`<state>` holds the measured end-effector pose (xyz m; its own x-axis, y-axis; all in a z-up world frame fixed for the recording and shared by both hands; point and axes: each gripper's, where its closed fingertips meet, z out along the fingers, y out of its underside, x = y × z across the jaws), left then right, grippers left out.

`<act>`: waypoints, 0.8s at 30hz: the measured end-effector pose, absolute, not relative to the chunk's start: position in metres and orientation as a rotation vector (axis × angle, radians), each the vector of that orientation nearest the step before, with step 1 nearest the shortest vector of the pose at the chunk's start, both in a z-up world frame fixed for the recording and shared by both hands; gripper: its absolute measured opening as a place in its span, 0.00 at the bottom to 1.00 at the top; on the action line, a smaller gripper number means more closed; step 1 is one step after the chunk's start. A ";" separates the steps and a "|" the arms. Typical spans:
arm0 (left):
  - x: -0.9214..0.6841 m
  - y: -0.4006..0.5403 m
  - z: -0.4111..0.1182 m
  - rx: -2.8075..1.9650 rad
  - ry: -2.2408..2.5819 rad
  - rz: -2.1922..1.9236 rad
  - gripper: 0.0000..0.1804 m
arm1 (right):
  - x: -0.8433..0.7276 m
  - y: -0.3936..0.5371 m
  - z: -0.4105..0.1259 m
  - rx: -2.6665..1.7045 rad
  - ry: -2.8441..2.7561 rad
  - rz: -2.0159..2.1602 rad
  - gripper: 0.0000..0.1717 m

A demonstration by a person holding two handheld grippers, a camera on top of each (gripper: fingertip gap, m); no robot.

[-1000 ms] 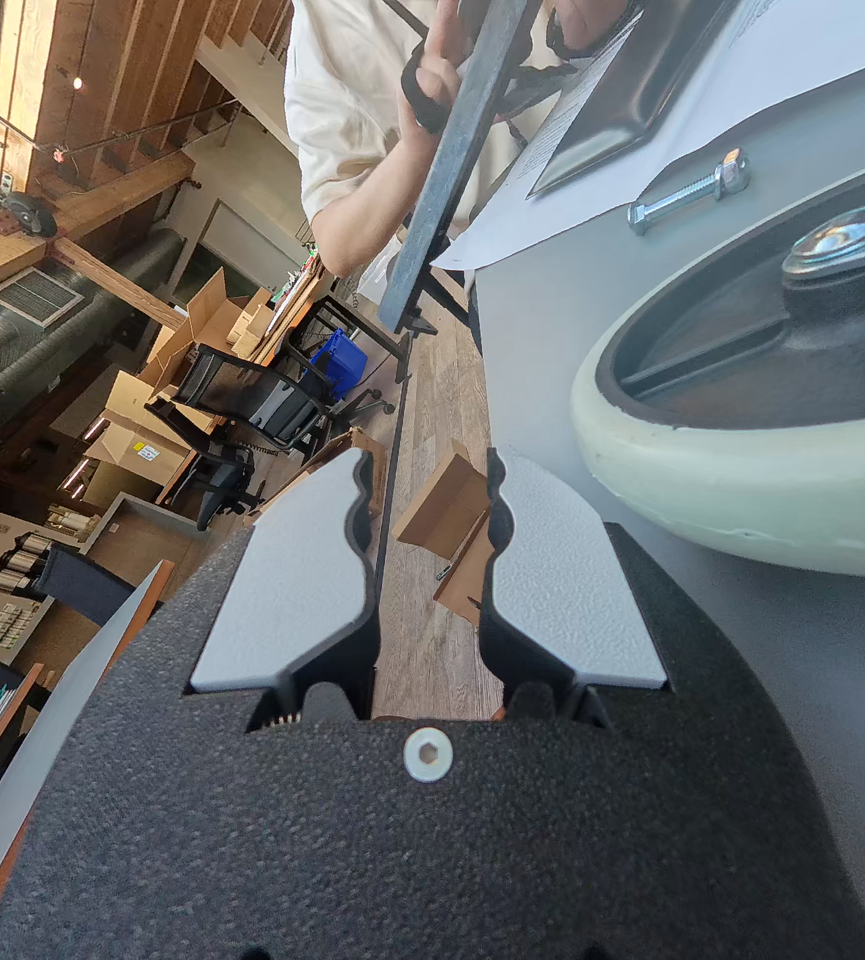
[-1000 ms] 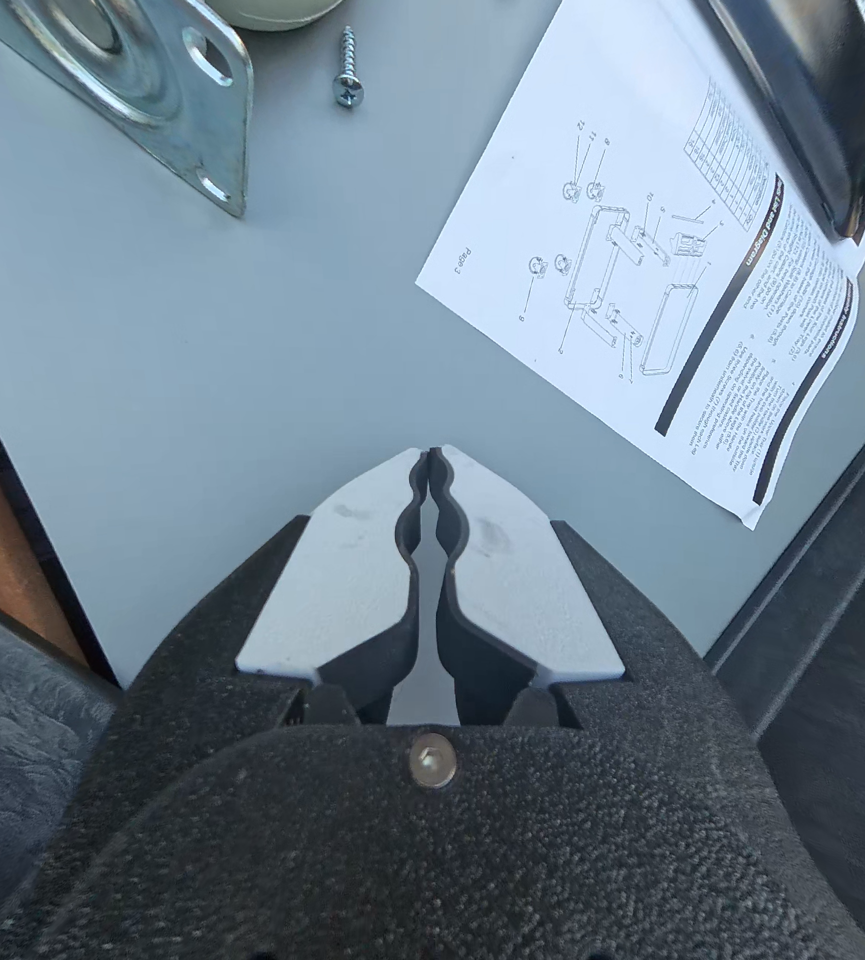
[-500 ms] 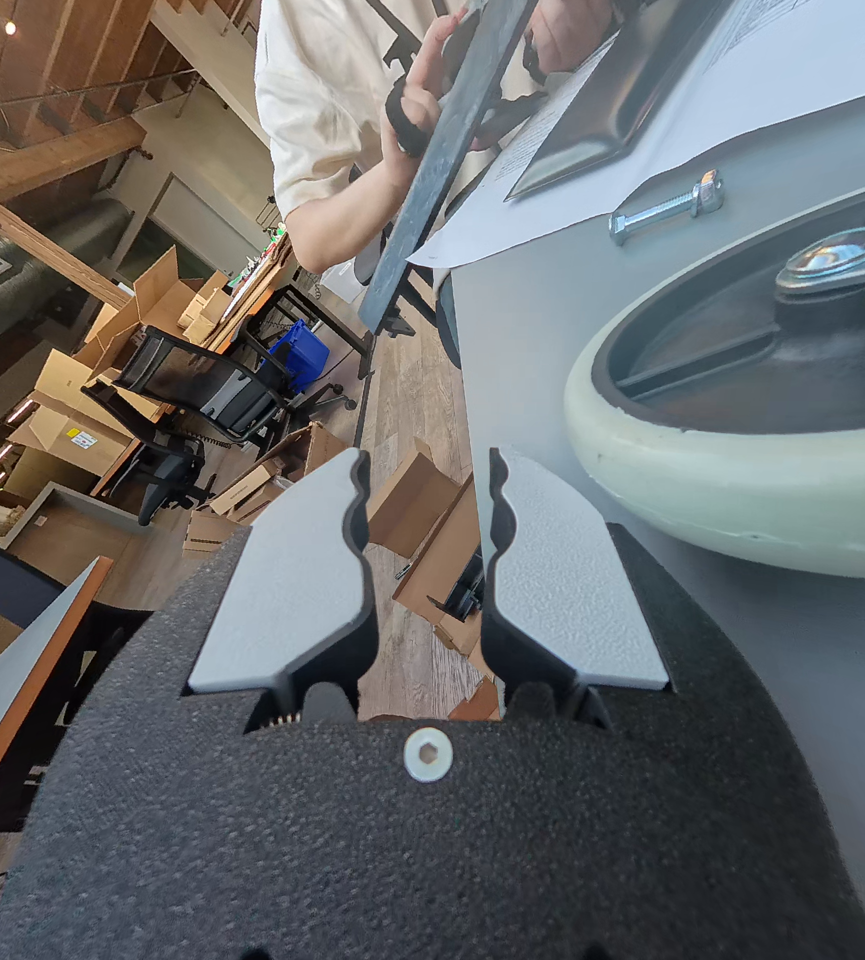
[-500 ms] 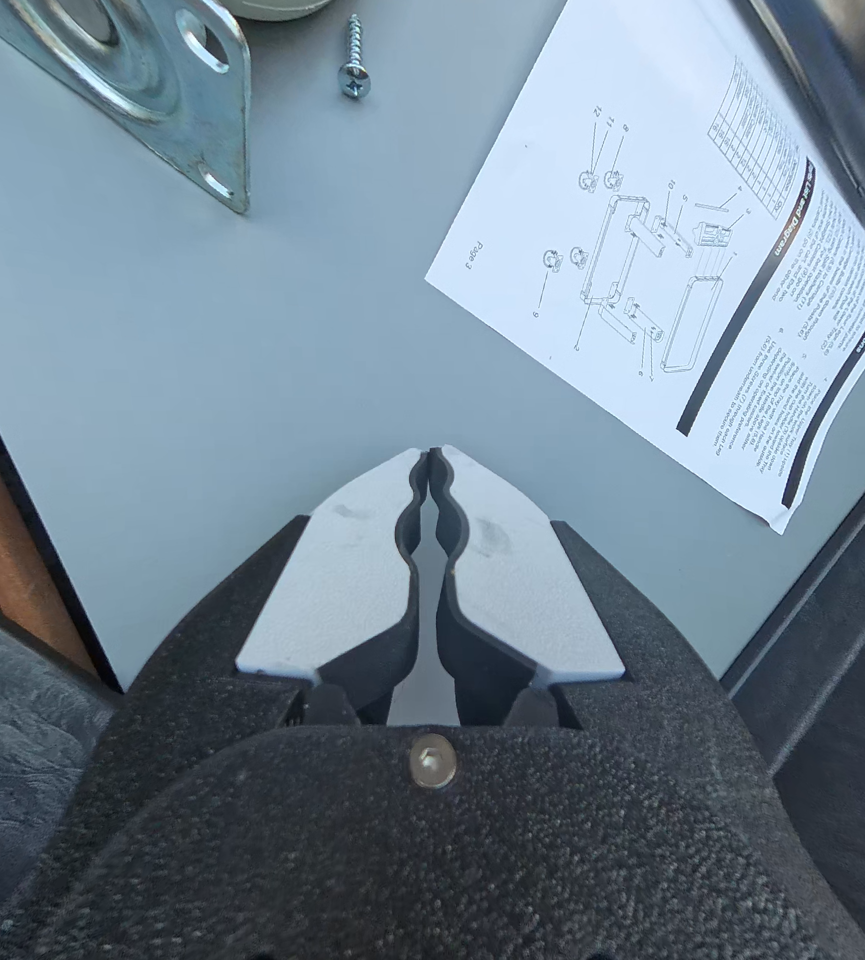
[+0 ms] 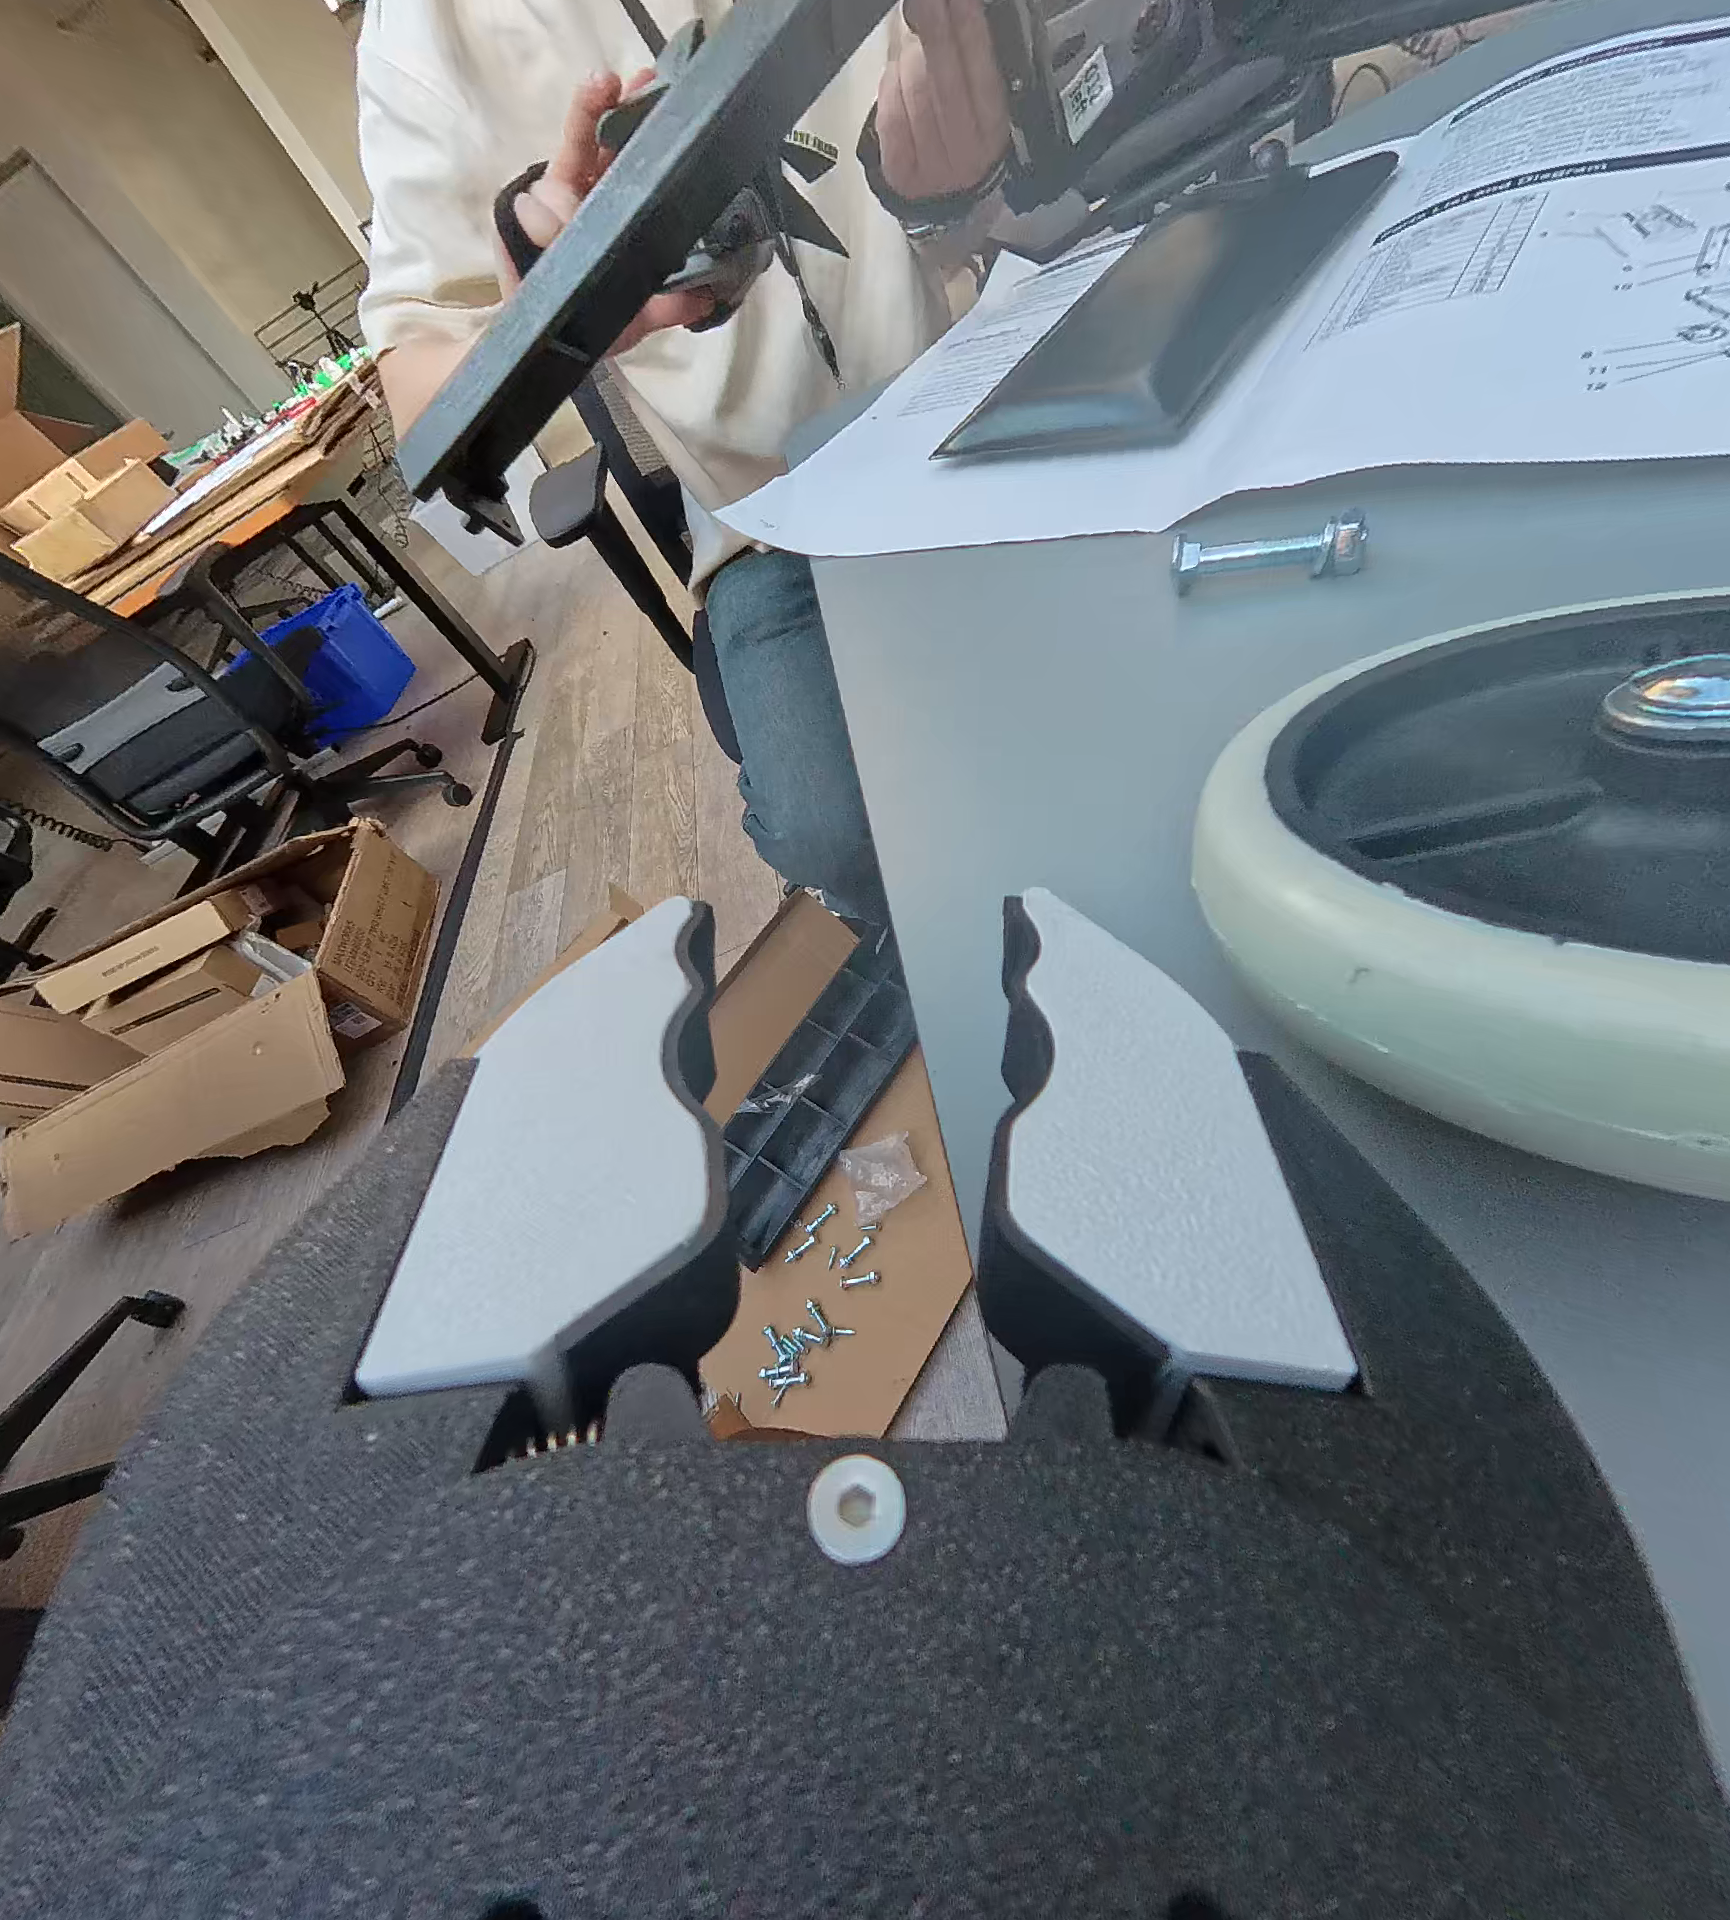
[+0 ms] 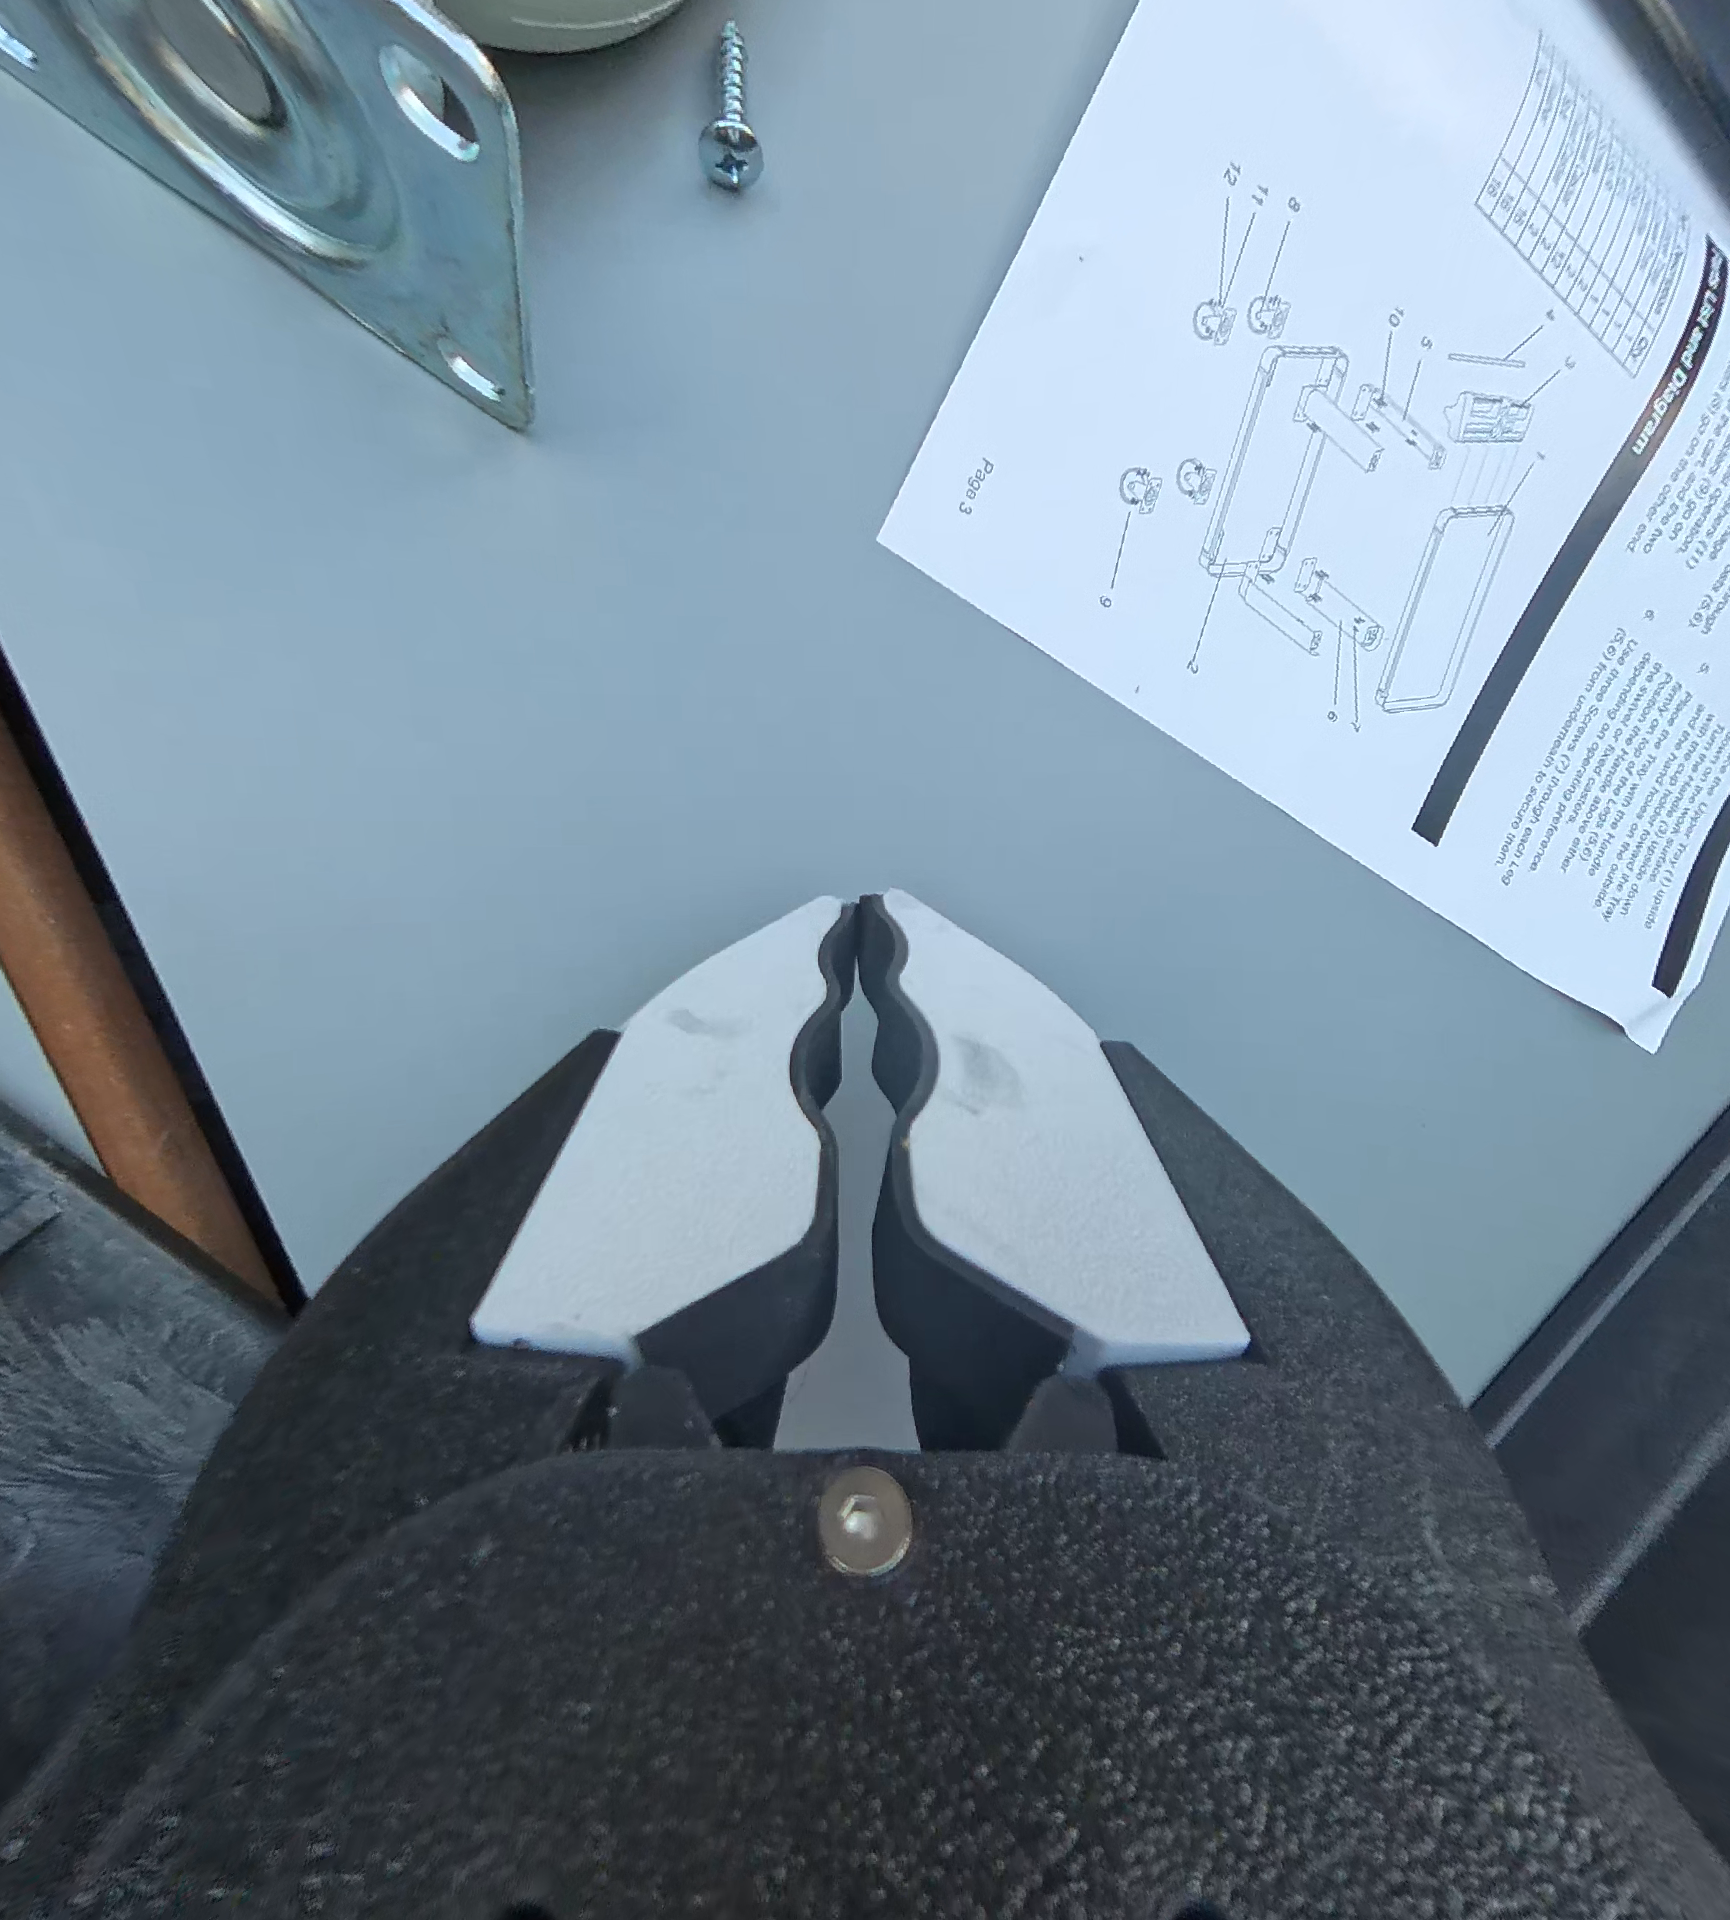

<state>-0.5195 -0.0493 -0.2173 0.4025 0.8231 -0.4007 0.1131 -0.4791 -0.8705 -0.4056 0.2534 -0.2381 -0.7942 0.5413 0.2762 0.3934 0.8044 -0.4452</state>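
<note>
Left hand-held gripper [image 5: 856, 920] spread wider vs before, bare; right [image 6: 859, 902] pinched together, bare, near printed instruction sheet [image 6: 1360, 499].

The cream-tyred black caster wheel [image 5: 1526, 997] runs off the frame's right edge beside the zinc bolt [image 5: 1266, 556]; the silver mounting plate [image 6: 321, 197] above the screw [image 6: 731, 114] is cropped.

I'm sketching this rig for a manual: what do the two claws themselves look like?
Both match. The left claw and right claw each have a rough, speckled black body, a single pale hex-socket screw in the middle, and two flat light-grey fingers with wavy black inner pads. The right claw's fingers carry faint dark smudges. No cables show.
</note>
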 end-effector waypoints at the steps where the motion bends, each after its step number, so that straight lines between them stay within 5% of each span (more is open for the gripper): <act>1: -0.521 -0.051 -0.218 -1.873 -0.800 1.111 0.30 | -0.405 0.253 -0.237 -0.706 -2.603 0.526 0.00; 16: -0.494 -0.057 -0.218 -1.972 -0.650 0.950 0.33 | -0.343 0.245 -0.166 -0.731 -2.516 0.731 0.04; 24: -0.361 0.001 -0.164 -1.901 -0.233 0.675 0.32 | -0.210 0.475 -0.157 -1.422 -1.980 0.662 0.00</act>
